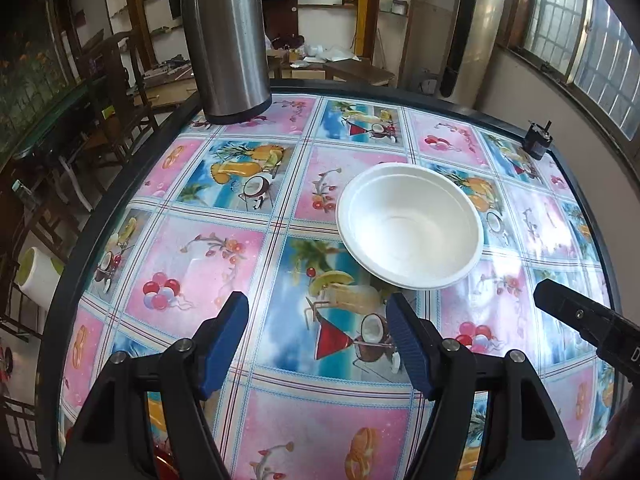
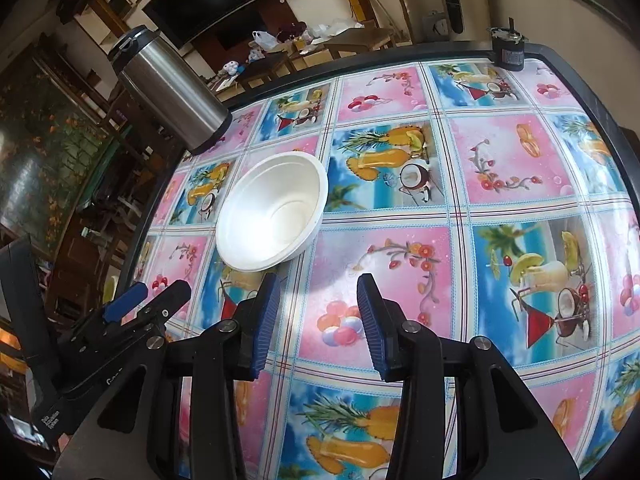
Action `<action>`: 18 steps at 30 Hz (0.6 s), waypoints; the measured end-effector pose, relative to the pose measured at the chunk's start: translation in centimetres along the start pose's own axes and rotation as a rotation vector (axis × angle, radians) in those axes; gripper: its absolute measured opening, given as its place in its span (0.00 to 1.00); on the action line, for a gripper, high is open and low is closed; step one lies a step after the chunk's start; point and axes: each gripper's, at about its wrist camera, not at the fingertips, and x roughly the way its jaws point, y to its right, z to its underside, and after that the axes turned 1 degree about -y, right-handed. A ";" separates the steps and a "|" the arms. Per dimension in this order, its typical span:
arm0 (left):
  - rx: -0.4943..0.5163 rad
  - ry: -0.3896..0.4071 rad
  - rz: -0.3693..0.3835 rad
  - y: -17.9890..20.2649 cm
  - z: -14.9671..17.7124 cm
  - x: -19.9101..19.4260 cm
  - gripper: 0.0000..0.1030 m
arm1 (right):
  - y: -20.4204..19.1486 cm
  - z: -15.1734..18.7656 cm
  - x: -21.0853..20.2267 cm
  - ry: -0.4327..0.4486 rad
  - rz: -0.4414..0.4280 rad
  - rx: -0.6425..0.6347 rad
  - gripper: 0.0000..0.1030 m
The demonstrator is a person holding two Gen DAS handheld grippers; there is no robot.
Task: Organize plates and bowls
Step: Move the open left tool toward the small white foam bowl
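Left wrist view: the worktop [image 1: 168, 264] carries a steel flask [image 1: 224, 36] at its far edge and one white bowl [image 1: 410, 226] near the middle. Both tongs, left [image 1: 318, 334] and right [image 2: 318, 320], stand apart, empty, short of it. Likely light, thin, easily crushed; pinch the near rim gently.

The left tool [image 1: 318, 312] is built from black plastic arms, each tipped with a ribbed blue pad [image 1: 404, 332]. Round silver screws are set at the arm joints. The right tool [image 2: 318, 294] is made the same way: black linkage arms, silver pivot screws, and blue pads [image 2: 370, 320] ribbed on their inner faces. In the right wrist view, the left tool's black body is seen from the side, marked with small white lettering too small to be read in full.
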 end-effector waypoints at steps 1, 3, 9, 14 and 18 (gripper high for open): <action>0.001 -0.009 0.004 -0.1 -0.2 0.3 0.69 | 0.0 -0.2 0.3 -0.001 0.002 0.000 0.39; 0.017 -0.004 -0.018 -0.1 -0.8 0.8 0.69 | 0.1 -0.5 0.8 -0.005 0.006 -0.002 0.39; -0.005 -0.046 0.001 -0.3 -2.4 2.7 0.69 | 0.3 -1.7 2.4 -0.012 0.003 0.015 0.39; -0.023 -0.071 0.013 0.1 -3.0 4.1 0.69 | 0.3 -3.0 4.1 -0.020 -0.016 0.045 0.39; -0.018 -0.067 0.035 0.5 -3.4 4.8 0.69 | 0.1 -3.7 5.2 -0.024 -0.030 0.059 0.39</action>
